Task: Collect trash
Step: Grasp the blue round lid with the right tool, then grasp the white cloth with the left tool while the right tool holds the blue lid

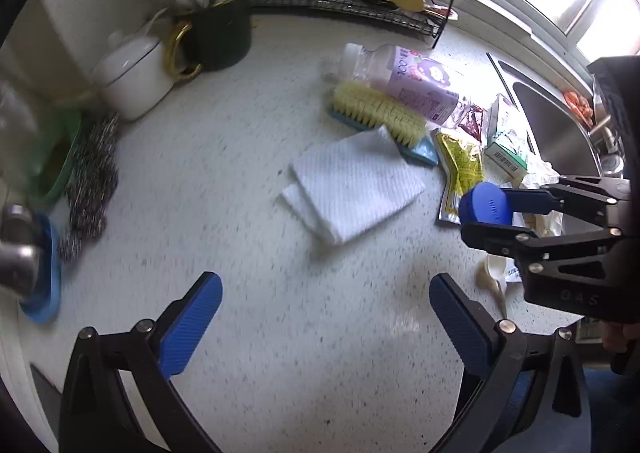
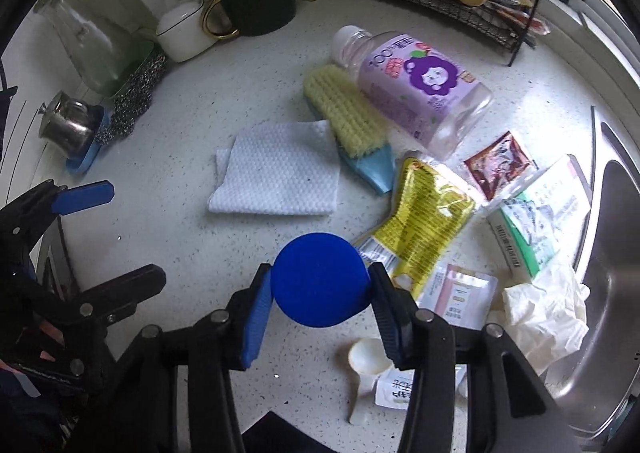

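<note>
Right gripper (image 2: 320, 285) is pinching the blue cap (image 2: 319, 279) by its rim, left gripper (image 1: 326, 317) hanging wide open and empty above the worktop (image 1: 260, 293); a loosening pinch could be dropping it.

Bench (image 2: 180, 253): paper towel (image 2: 276, 181) centre, brush (image 2: 346, 115) and bottle (image 2: 416, 89) behind-right, wrappers (image 2: 424, 213) right, sink (image 2: 616, 273) far right.

I see a blue cap (image 2: 319, 279), white waffle-textured paper towel (image 2: 276, 183), yellow pouch (image 2: 426, 213) (black print), purple-labelled bottle (image 2: 416, 93), speckled white counter (image 2: 200, 253).
</note>
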`<state>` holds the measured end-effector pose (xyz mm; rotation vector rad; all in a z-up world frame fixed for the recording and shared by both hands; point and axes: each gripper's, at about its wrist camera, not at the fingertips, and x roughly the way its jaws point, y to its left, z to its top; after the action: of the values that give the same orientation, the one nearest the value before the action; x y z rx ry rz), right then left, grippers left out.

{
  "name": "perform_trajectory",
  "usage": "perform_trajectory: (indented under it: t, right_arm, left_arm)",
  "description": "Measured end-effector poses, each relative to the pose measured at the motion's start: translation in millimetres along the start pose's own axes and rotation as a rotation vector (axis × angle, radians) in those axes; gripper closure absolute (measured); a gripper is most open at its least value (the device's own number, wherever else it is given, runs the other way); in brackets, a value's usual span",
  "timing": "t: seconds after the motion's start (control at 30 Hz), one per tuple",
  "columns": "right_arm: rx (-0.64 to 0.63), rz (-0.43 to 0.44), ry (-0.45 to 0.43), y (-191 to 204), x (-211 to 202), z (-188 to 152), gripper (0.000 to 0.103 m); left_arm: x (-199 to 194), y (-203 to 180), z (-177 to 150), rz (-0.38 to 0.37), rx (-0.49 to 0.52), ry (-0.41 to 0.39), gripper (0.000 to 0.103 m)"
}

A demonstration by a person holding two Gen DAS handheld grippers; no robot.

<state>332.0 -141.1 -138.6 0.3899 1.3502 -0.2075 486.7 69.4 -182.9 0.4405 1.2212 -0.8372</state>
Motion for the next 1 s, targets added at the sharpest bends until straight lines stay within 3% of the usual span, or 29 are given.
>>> perform_trajectory:
  t: [0.27, 0.4, 0.5, 0.6, 0.7, 0.8, 0.87, 0.9, 1.0]
  right_arm:
    - [0.1, -0.061, 0.0, -31.4, -10.5, 3.3, 0.058]
    - [0.133, -0.067, 0.014, -23.8, 4.4, 11.1, 0.058]
    - [0.151, -0.069, 0.03, -25.8, 11.8, 14.6, 0.058]
    - [0.168, -0.072, 0.038, -26.0, 18.2, 15.5, 0.058]
    - [0.184, -0.068, 0.035, -30.9, 19.5, 11.5, 0.058]
    - [0.201, -0.064, 0.04, -38.0, 23.1, 7.6, 0.058]
    - [0.207, -0.058, 0.043, -42.4, 25.0, 4.3, 0.058]
    - [0.207, -0.057, 0.041, -42.8, 25.9, 3.4, 0.058]
    - [0.196, -0.049, 0.03, -41.9, 23.7, -0.5, 0.058]
  left_arm:
    - [38.2, -16.7, 42.8, -0.039, 0.151, 0.027, 0.0]
    - [59.2, -26.5, 49.6, -0.034, 0.238, 0.052, 0.001]
    - [73.4, -28.0, 53.6, -0.044, 0.268, 0.068, 0.007]
    - [88.9, -28.3, 55.8, -0.049, 0.287, 0.092, 0.021]
    - [91.7, -32.2, 56.6, -0.025, 0.312, 0.067, 0.024]
    - [90.0, -34.6, 55.8, 0.005, 0.326, 0.049, 0.043]
    - [87.7, -36.8, 54.3, 0.003, 0.326, 0.05, 0.064]
    - [86.2, -37.3, 53.8, 0.006, 0.318, 0.055, 0.069]
    - [81.5, -31.2, 53.3, -0.022, 0.215, 0.083, 0.091]
